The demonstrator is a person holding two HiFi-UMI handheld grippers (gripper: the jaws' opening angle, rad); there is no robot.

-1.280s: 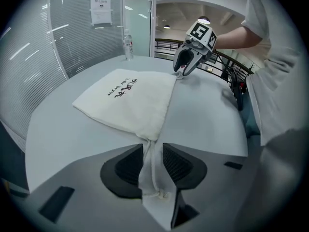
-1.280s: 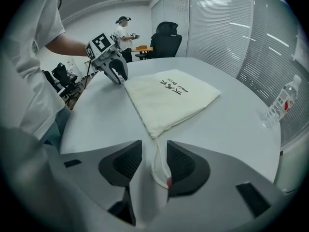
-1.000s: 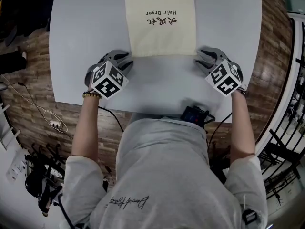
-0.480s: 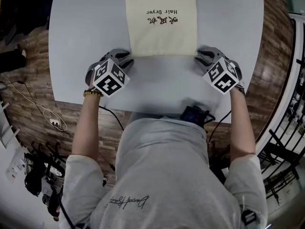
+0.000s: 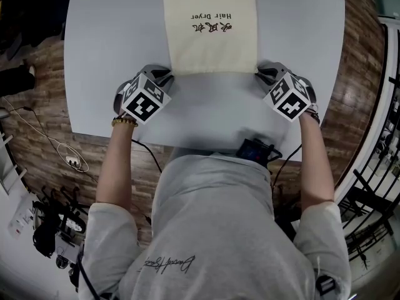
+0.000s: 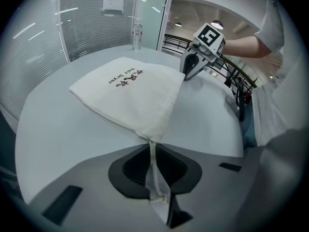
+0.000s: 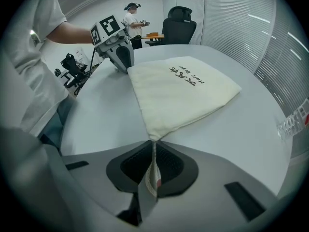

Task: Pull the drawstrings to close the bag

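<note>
A cream cloth bag printed "Hair Dryer" lies flat on the pale grey table. My left gripper sits at its near left corner and my right gripper at its near right corner. In the left gripper view a white drawstring runs from the bag's corner into the left gripper. Its jaws have just been closing and now pinch the cord. In the right gripper view the other drawstring lies pinched in the right gripper, whose jaws have also just been closing.
A black device rests at the table's near edge by my body. A water bottle stands at the far side of the table. An office chair and a person are beyond the table.
Both grippers' jaws have drawn together at the bag's near corners. The left marker cube has rolled a little. Hands and bag have stayed in place.
</note>
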